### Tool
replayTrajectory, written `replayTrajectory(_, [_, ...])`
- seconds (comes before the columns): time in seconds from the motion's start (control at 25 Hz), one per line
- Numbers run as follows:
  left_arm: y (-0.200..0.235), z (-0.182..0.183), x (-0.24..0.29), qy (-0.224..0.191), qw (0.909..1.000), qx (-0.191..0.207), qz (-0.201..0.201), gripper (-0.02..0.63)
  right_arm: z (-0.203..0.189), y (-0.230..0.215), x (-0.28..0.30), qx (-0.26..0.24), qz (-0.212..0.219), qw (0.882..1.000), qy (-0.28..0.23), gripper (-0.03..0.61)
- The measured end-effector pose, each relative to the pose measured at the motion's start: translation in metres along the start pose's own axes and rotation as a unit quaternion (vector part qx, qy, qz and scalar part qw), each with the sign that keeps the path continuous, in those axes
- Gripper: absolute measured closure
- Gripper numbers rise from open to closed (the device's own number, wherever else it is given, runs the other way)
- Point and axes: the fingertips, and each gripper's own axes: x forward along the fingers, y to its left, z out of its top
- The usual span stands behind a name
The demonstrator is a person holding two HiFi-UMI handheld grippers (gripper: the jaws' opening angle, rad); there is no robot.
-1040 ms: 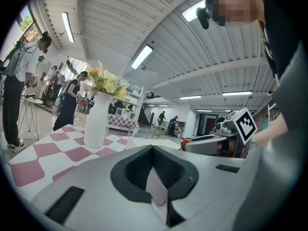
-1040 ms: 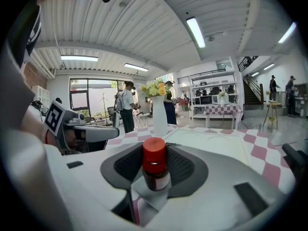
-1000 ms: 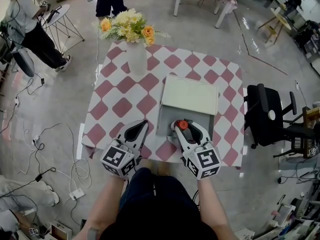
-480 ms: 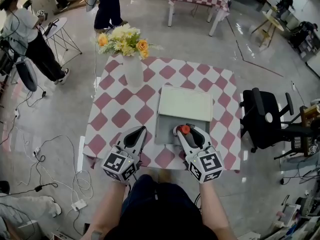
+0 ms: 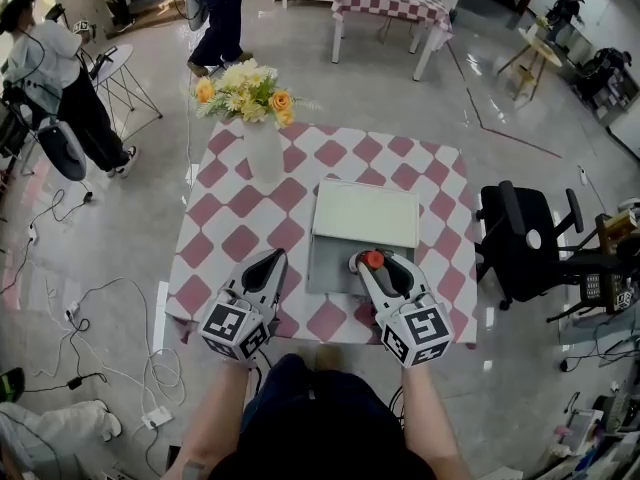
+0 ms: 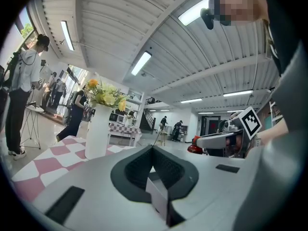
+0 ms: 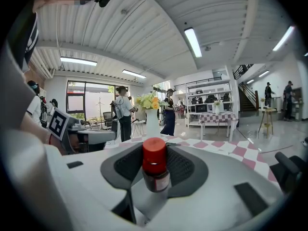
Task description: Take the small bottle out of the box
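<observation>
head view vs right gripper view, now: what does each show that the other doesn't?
Head view only: the open box from above, and the right gripper placed over its near right corner. Right gripper view only: the small bottle with its dark body and label, clamped between the gripper's pads. Both: the bottle's red cap, the flower vase and the checkered table.

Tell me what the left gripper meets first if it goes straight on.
The way looks free: the left gripper aims out above the table, with the vase left of its line, though depth is unclear.
</observation>
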Motion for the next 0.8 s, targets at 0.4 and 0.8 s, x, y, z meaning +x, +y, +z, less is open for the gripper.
replayTrajectory(0.4, [0.006,0.018,-0.002,-0.012,0.9998,0.007,0.013,0.612,0.018,-0.008,-0.013,-0.001,-0.012,1.0,-0.019,0.43])
replayTrajectory(0.8, [0.014,0.029,0.001,-0.023,0.9995,0.009,0.021,0.612,0.033,-0.026,-0.026,0.0,-0.034,0.999,-0.032,0.43])
